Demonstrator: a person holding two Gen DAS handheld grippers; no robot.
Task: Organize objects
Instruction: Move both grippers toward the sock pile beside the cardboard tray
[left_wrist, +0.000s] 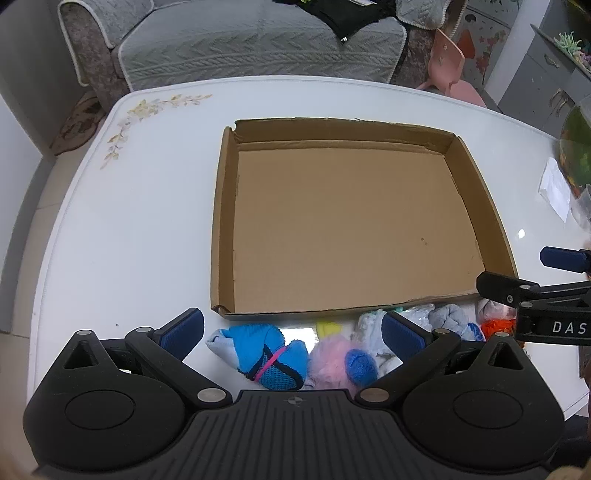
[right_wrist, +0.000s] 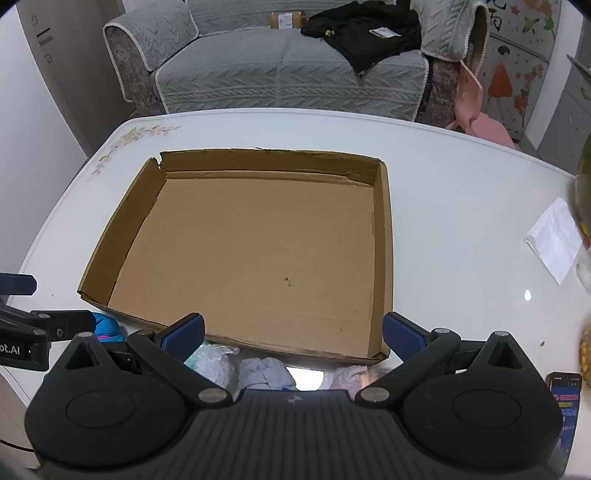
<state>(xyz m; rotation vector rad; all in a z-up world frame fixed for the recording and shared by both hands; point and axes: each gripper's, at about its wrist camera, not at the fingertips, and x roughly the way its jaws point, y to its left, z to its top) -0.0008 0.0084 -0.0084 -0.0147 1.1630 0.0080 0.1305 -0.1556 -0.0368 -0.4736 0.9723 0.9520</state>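
Note:
A shallow open cardboard box (left_wrist: 354, 229) lies empty on the white table (left_wrist: 122, 229); it also shows in the right wrist view (right_wrist: 255, 254). Rolled socks lie in a row along its near side: a blue pair (left_wrist: 266, 354), a pink fluffy one with a blue ball (left_wrist: 343, 360), pale grey ones (left_wrist: 448, 317) and an orange one (left_wrist: 496, 326). My left gripper (left_wrist: 293, 332) is open and empty, hovering above the blue and pink socks. My right gripper (right_wrist: 293, 336) is open and empty above pale blue and grey socks (right_wrist: 266, 373).
A grey sofa (right_wrist: 288, 70) with black clothes stands beyond the table. A pink child chair (right_wrist: 476, 107) is at the back right. White paper (right_wrist: 554, 240) and a phone (right_wrist: 563, 398) lie on the table's right side. The right gripper's arm shows at the left view's edge (left_wrist: 546, 306).

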